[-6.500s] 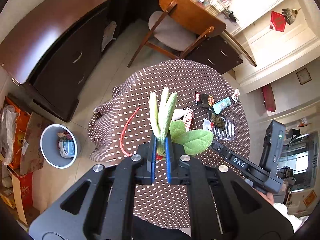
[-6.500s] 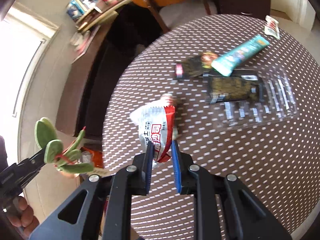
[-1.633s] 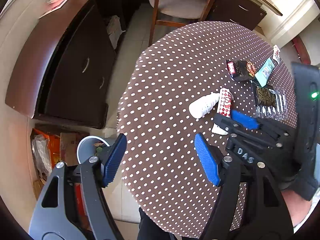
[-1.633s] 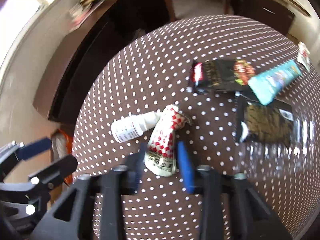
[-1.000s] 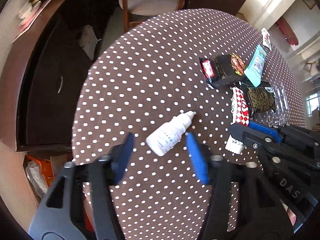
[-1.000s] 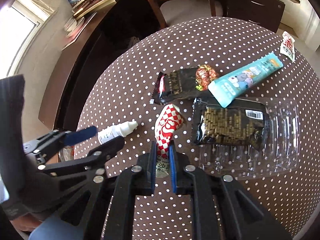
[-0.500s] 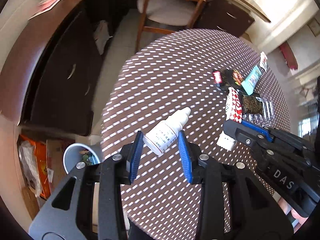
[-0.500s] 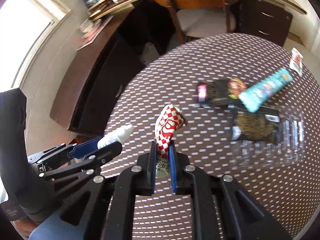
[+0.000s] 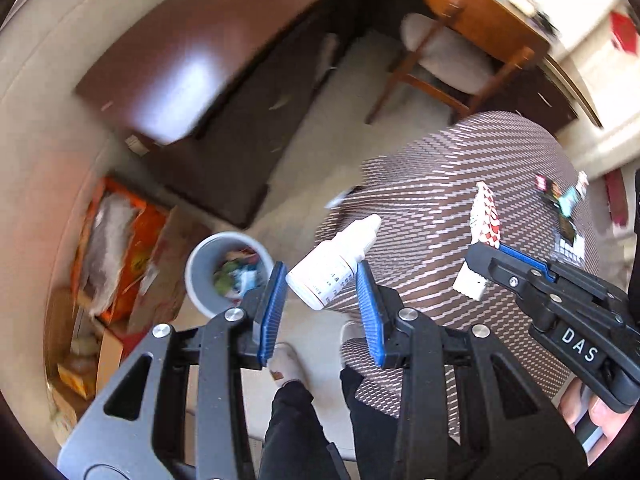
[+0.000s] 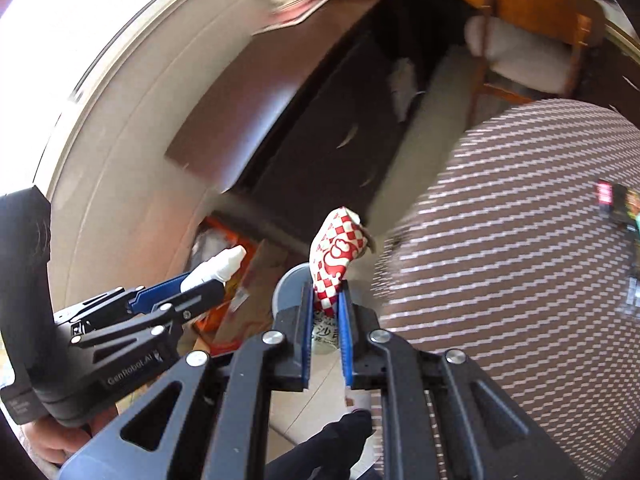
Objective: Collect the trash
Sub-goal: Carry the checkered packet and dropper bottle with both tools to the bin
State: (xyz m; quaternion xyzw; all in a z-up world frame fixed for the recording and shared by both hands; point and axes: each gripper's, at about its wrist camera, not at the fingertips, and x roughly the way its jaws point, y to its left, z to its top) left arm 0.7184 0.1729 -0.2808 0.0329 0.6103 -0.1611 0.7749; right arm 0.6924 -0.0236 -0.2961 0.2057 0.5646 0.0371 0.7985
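My left gripper [image 9: 320,280] is shut on a small white dropper bottle [image 9: 334,265], held in the air over the near-left edge of the round dotted table [image 9: 460,208]. A grey trash bin [image 9: 224,268] with rubbish inside stands on the floor just left of that gripper. My right gripper [image 10: 325,298] is shut on a red-and-white checked wrapper [image 10: 338,248], and the bin's rim [image 10: 286,280] shows right behind it. The left gripper [image 10: 192,286] with its bottle [image 10: 214,266] appears at the left of the right wrist view. The right gripper [image 9: 486,250] and wrapper [image 9: 486,216] show in the left wrist view.
More wrappers [image 9: 560,200] lie at the far side of the table. A dark cabinet [image 9: 224,128] and a wooden chair [image 9: 452,52] stand beyond. Orange cardboard boxes [image 9: 116,240] sit beside the bin. A person's dark trouser legs [image 9: 296,424] and a foot are on the floor below.
Both grippers have swung left off the table toward the bin, carrying the bottle and the checked wrapper. The bin has come much closer in both views.
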